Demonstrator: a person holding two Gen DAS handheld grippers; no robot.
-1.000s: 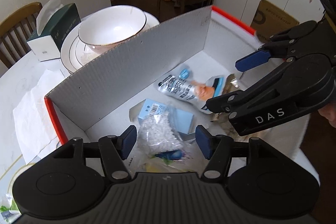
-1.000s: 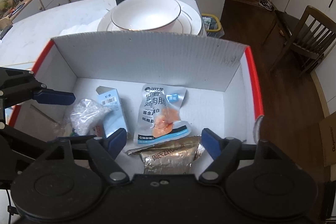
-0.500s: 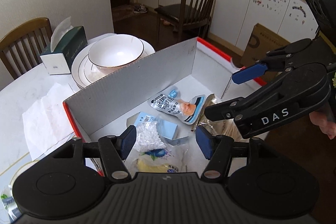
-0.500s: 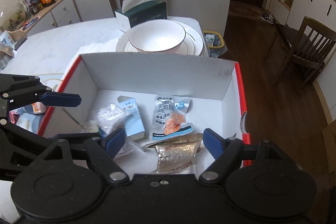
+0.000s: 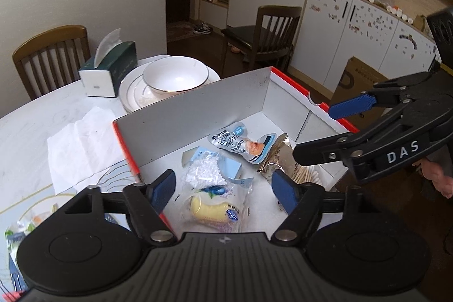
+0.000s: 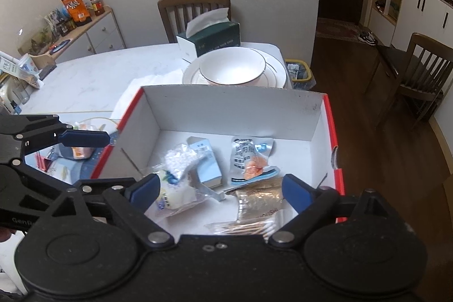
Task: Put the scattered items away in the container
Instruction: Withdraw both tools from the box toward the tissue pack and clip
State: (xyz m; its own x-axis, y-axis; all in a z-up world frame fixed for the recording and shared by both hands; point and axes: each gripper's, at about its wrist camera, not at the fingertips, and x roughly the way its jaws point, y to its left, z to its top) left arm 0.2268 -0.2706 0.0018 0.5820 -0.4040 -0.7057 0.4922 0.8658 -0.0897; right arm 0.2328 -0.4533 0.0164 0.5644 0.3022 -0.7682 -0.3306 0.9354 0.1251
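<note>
From the left wrist view, the left gripper [image 5: 223, 188] hangs released and empty above the box [image 5: 198, 109], where several packets [image 5: 240, 143] already lie, so one drop looks done. From the right wrist view, the right gripper [image 6: 220, 187] is likewise released over the box [image 6: 232, 104]; loose items [image 6: 76, 152] remain on the surface [image 6: 93, 75] at left, so the next move calls for reaching there.

Matt cardboard box [image 6: 232, 109], crinkly glossy foil packet [image 6: 259, 200]
</note>
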